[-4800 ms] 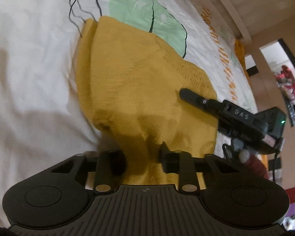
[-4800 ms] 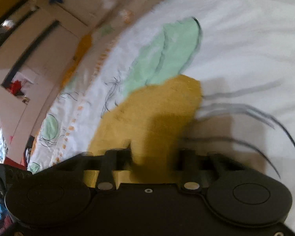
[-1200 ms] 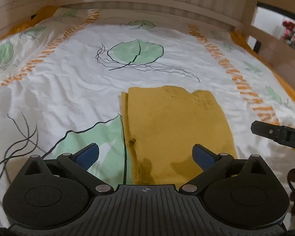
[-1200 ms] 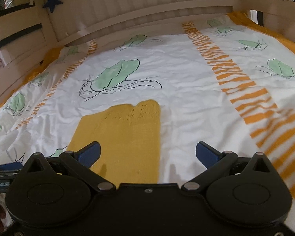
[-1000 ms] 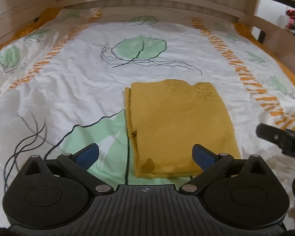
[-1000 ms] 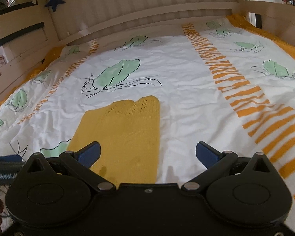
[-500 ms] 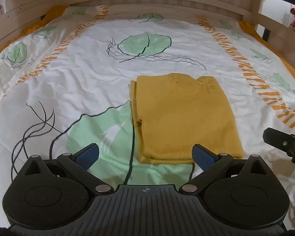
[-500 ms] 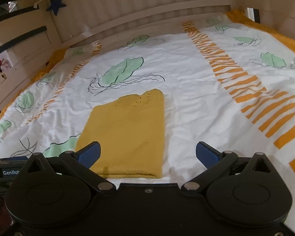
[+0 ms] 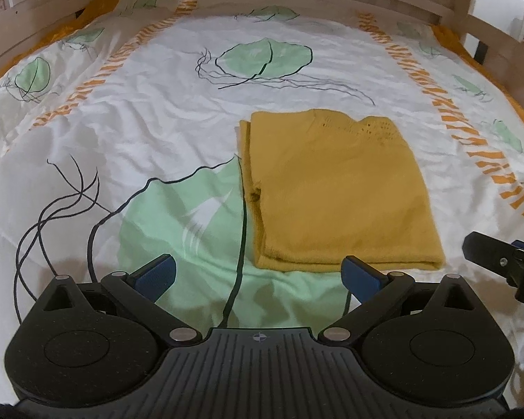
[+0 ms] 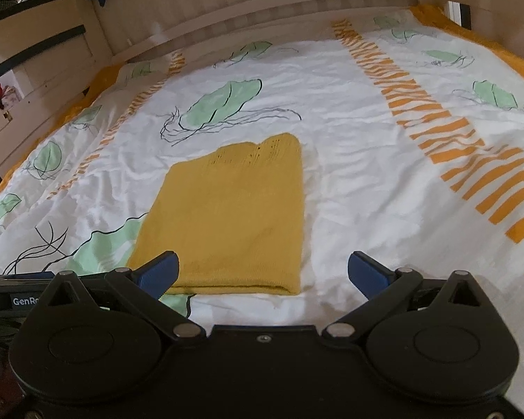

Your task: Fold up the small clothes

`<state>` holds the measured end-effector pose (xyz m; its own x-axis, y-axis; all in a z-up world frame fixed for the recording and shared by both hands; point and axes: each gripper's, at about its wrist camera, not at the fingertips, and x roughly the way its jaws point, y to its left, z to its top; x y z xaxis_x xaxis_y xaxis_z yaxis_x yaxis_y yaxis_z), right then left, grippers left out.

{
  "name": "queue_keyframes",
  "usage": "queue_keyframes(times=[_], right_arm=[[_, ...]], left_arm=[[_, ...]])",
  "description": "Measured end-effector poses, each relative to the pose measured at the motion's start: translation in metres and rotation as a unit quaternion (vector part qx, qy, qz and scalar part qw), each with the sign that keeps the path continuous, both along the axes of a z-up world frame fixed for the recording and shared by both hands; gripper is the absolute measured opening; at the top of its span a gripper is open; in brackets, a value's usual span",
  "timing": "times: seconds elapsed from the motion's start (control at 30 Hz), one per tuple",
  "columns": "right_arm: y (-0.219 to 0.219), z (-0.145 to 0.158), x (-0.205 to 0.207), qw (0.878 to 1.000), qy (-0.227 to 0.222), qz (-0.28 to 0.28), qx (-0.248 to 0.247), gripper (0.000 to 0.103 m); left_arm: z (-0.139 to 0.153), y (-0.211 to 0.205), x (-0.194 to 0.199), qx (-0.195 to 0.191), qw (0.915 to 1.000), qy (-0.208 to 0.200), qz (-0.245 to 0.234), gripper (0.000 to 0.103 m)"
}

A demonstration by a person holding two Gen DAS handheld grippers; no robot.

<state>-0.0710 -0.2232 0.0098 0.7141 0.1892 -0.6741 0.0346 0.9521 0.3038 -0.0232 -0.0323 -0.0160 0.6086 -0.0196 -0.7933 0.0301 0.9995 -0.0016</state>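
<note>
Leaf-print duvet (image 9: 150,129) w/ mustard knit top (image 10: 234,209) folded flat mid-bed, fold step prob. done; left gripper (image 9: 258,274) & right gripper (image 10: 263,270) just short of top's near hem, jaws spread, empty; next: prob. another garment.

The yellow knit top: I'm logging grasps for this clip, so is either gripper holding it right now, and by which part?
Nothing is held. The left gripper and right gripper are both open, and the folded yellow knit top lies on the bedsheet.
</note>
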Motion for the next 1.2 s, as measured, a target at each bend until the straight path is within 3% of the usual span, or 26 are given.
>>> queue_keyframes(times=[1.2], right_arm=[[0.008, -0.011, 0.002, 0.999, 0.034, 0.008, 0.002, 0.103]], left_arm=[[-0.005, 0.010, 0.002, -0.002, 0.9999, 0.014, 0.005, 0.102]])
